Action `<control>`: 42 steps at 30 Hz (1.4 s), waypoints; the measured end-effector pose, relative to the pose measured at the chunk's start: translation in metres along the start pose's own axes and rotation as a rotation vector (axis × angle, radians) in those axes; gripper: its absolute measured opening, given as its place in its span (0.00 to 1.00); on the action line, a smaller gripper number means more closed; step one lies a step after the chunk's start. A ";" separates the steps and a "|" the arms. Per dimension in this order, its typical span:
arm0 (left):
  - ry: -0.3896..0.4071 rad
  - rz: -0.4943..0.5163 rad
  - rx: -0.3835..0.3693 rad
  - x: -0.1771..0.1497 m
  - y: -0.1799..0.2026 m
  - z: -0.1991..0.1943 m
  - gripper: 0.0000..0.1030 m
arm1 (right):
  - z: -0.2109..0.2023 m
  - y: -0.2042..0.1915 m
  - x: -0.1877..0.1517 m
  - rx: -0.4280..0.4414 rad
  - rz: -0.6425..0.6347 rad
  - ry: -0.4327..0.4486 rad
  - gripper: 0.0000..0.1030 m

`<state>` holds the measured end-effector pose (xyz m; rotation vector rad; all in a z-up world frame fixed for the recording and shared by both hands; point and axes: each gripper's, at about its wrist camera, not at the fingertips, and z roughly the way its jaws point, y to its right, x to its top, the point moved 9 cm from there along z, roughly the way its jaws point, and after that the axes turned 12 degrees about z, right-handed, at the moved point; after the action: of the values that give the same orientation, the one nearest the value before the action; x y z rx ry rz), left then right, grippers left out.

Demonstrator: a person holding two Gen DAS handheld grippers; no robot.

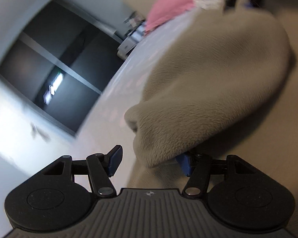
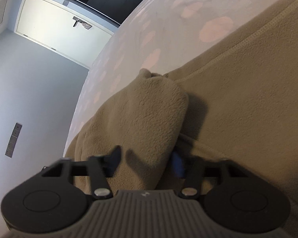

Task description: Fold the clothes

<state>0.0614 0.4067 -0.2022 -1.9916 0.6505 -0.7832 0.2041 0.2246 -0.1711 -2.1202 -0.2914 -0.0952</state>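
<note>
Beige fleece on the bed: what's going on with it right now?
A person is folding the fleece on the spotted sheet with two handheld grippers. The right gripper has a bunched fold of it between its fingers. The left gripper stands open, with a lifted flap draped over one finger and not clamped. A pink garment lies further back on the bed.

The tan garment (image 2: 149, 119) bunched between the right gripper's (image 2: 147, 163) fingers is matt, nubbly fleece. The sheet (image 2: 149, 29) beyond them looks like smooth cloth, perhaps cotton.
</note>
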 end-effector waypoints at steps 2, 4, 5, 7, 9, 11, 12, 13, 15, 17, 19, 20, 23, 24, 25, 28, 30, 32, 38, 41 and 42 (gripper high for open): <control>0.022 0.115 0.026 0.004 0.008 0.001 0.56 | 0.001 0.000 0.000 0.015 0.035 -0.009 0.13; 0.037 0.168 0.022 0.005 0.012 0.002 0.56 | -0.004 -0.001 0.005 0.047 0.072 -0.002 0.10; 0.045 0.188 0.018 0.005 0.013 0.002 0.56 | -0.007 -0.003 0.009 0.071 0.096 0.001 0.09; 0.054 0.211 0.004 0.004 0.015 0.002 0.55 | -0.012 -0.005 0.014 0.089 0.112 0.009 0.09; 0.040 0.204 -0.045 0.005 0.019 0.004 0.25 | -0.010 -0.005 0.015 0.038 0.082 0.002 0.09; -0.004 0.176 -0.067 0.007 0.020 0.005 0.16 | -0.007 -0.003 0.012 0.001 0.059 -0.002 0.09; -0.025 0.164 -0.064 0.007 0.020 0.005 0.09 | -0.006 -0.002 0.011 -0.007 0.058 -0.002 0.09; -0.047 0.140 -0.062 0.008 0.019 0.004 0.08 | -0.004 -0.002 0.009 -0.012 0.058 -0.002 0.09; -0.103 -0.019 -0.086 0.006 0.006 -0.001 0.06 | -0.003 -0.003 0.007 -0.004 0.066 -0.008 0.09; -0.156 -0.205 -0.123 -0.001 -0.006 -0.008 0.06 | -0.004 -0.008 0.005 -0.023 0.035 -0.009 0.09; -0.205 -0.394 -0.182 -0.013 -0.012 -0.011 0.06 | -0.001 -0.008 0.003 -0.068 0.008 -0.020 0.08; -0.232 -0.493 -0.211 -0.019 -0.013 -0.011 0.06 | 0.001 -0.007 0.000 -0.091 -0.002 -0.029 0.08; -0.263 -0.667 -0.237 -0.032 -0.016 -0.013 0.06 | 0.008 -0.003 -0.007 -0.150 -0.027 -0.052 0.08; -0.266 -0.674 -0.234 -0.034 -0.014 -0.013 0.06 | 0.010 -0.001 -0.010 -0.162 -0.034 -0.058 0.08; -0.293 -0.681 -0.247 -0.038 -0.010 -0.012 0.07 | 0.012 0.002 -0.012 -0.165 -0.035 -0.061 0.08; -0.337 -0.717 -0.268 -0.057 -0.003 -0.013 0.07 | 0.012 0.008 -0.013 -0.177 -0.013 -0.062 0.08; -0.277 -0.761 -0.270 -0.065 -0.007 -0.026 0.08 | 0.012 0.008 -0.012 -0.163 -0.007 -0.082 0.10; -0.279 -0.743 -0.291 -0.071 -0.010 -0.036 0.14 | 0.009 0.004 -0.010 -0.177 -0.039 -0.100 0.17; -0.229 -0.783 -0.244 -0.069 -0.045 -0.064 0.22 | -0.021 -0.023 0.007 -0.201 -0.209 0.010 0.37; -0.165 -0.881 -0.213 -0.052 -0.075 -0.069 0.27 | -0.033 -0.034 0.028 -0.161 -0.208 0.101 0.37; -0.143 -0.914 -0.206 -0.046 -0.084 -0.068 0.28 | -0.034 -0.040 0.034 -0.154 -0.214 0.132 0.37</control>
<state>-0.0069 0.4423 -0.1135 -2.5105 -0.3335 -1.1005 0.2285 0.2223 -0.1140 -2.2166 -0.4434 -0.3931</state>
